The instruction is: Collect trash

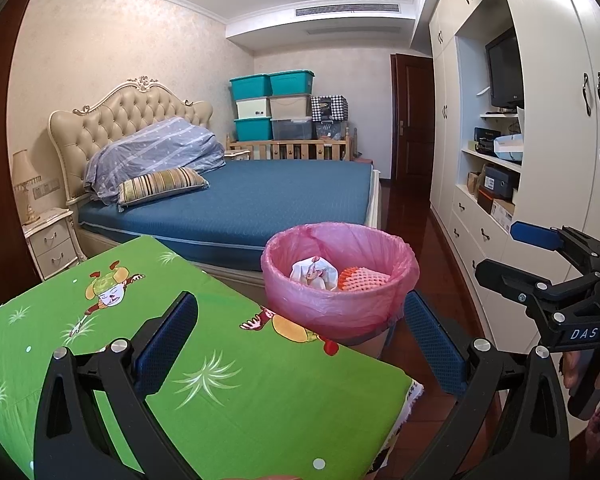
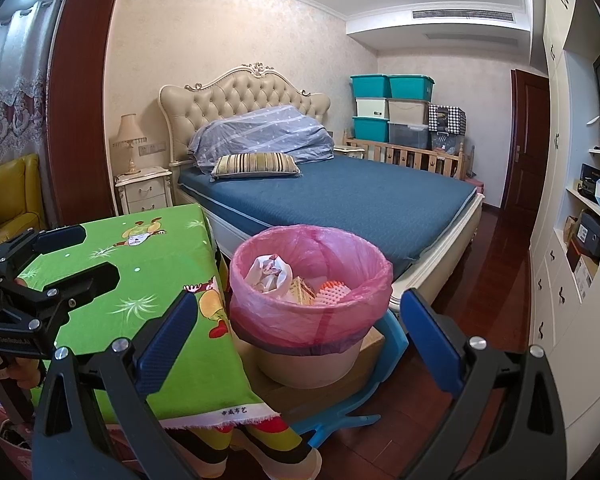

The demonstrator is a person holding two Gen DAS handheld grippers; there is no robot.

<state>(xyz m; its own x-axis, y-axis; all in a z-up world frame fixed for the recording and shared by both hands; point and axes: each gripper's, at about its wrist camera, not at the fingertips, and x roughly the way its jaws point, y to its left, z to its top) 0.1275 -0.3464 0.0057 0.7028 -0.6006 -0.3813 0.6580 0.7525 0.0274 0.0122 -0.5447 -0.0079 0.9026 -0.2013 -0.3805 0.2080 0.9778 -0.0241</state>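
A trash bin with a pink liner (image 1: 340, 280) (image 2: 312, 280) stands just past the right edge of a table covered in green cartoon cloth (image 1: 180, 360) (image 2: 140, 280). Inside lie crumpled white paper (image 1: 314, 272) (image 2: 268, 272), an orange foam fruit net (image 1: 362, 280) (image 2: 334, 292) and a yellowish packet (image 2: 302, 290). My left gripper (image 1: 300, 340) is open and empty above the table's right end, facing the bin. My right gripper (image 2: 300, 340) is open and empty in front of the bin; it also shows at the right of the left wrist view (image 1: 540, 276).
The bin rests on a cardboard box (image 2: 364, 364) over a blue plastic stool (image 2: 380, 380). Behind is a bed with a blue mattress (image 1: 260, 200), a nightstand (image 1: 52, 240), stacked storage boxes (image 1: 276, 104), and white wardrobes (image 1: 540, 160) along the right, over a dark wood floor (image 2: 496, 256).
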